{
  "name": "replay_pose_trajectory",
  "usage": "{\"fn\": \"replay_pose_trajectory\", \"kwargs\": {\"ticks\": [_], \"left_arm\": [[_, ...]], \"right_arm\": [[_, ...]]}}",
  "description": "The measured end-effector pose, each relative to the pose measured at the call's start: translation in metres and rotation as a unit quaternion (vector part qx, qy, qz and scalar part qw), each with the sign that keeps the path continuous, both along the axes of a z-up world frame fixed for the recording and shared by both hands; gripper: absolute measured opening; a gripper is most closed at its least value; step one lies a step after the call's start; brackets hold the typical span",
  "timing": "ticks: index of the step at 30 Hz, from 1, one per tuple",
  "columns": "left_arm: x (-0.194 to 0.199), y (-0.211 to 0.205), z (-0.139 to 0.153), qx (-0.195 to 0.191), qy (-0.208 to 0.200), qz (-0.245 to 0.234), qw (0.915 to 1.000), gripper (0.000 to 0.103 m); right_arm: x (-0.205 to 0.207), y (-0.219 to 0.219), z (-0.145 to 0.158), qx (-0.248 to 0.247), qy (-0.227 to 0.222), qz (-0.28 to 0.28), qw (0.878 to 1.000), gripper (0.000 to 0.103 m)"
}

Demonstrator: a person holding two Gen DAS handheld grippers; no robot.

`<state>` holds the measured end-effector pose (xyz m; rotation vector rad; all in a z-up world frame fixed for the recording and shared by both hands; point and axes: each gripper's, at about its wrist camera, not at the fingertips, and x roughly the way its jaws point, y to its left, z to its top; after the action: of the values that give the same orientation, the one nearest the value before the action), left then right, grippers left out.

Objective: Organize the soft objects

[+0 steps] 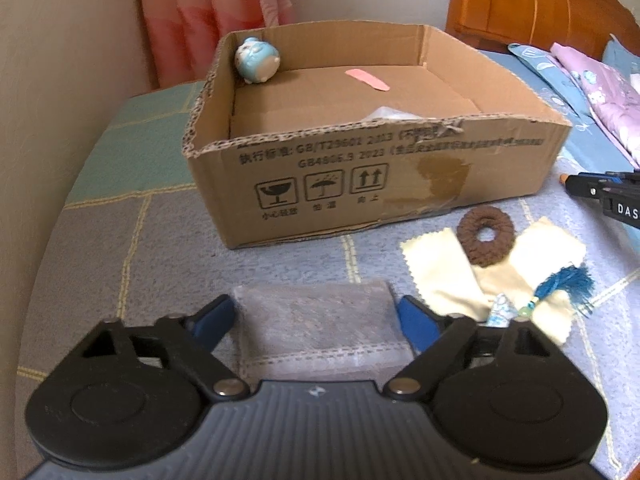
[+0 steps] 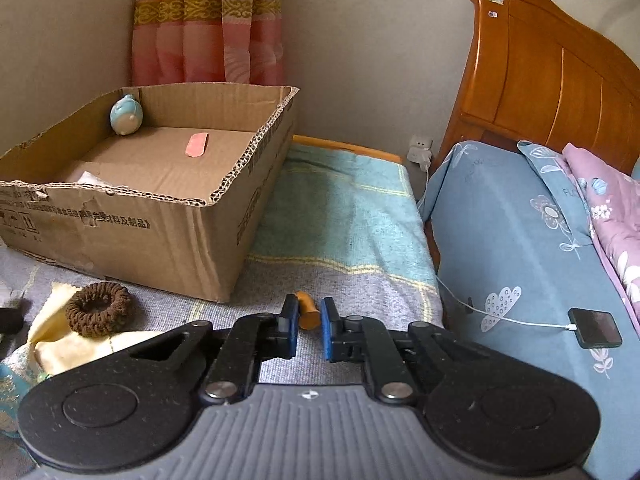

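Left gripper (image 1: pixel 316 318) is spread wide w/ a gray cloth (image 1: pixel 320 328) flat on the bed between its fingers, not pinched. Right gripper (image 2: pixel 310 328) pinches a small orange piece (image 2: pixel 309 310). Brown scrunchie (image 1: pixel 487 236) lies on cream cloth (image 1: pixel 440 280) beside the cardboard box (image 1: pixel 400 176); blue toy (image 1: pixel 256 60) sits in its far corner.

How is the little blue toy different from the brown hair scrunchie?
The blue toy is round and smooth; the brown scrunchie is a fuzzy ring with a hole. The toy sits in the cardboard box's far corner; the scrunchie lies outside it on a cream cloth. Neither is being held.
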<state>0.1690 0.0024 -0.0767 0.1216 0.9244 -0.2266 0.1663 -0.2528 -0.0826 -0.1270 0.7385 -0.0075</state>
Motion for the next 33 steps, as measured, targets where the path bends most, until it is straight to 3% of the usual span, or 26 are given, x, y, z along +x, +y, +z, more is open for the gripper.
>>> {"fn": "replay_pose_trajectory", "kwargs": {"ticks": [7, 15, 27, 33], "left_arm": [[-0.003, -0.002, 0.004, -0.003, 0.0, -0.01, 0.9999, 0.059], [-0.005, 0.002, 0.014, -0.002, 0.002, -0.017, 0.9999, 0.046], [-0.02, 0.007, 0.052, -0.001, -0.019, -0.042, 0.9989, 0.045], [-0.031, 0.007, 0.078, -0.001, -0.05, -0.055, 0.9973, 0.045]], "right_arm": [[-0.011, 0.001, 0.009, -0.002, -0.006, 0.003, 1.0, 0.014], [-0.021, 0.003, 0.018, -0.006, -0.013, 0.008, 1.0, 0.014], [-0.039, 0.006, 0.05, -0.019, -0.041, 0.025, 0.999, 0.014], [-0.047, 0.011, 0.077, -0.015, -0.069, 0.057, 0.996, 0.014]]}}
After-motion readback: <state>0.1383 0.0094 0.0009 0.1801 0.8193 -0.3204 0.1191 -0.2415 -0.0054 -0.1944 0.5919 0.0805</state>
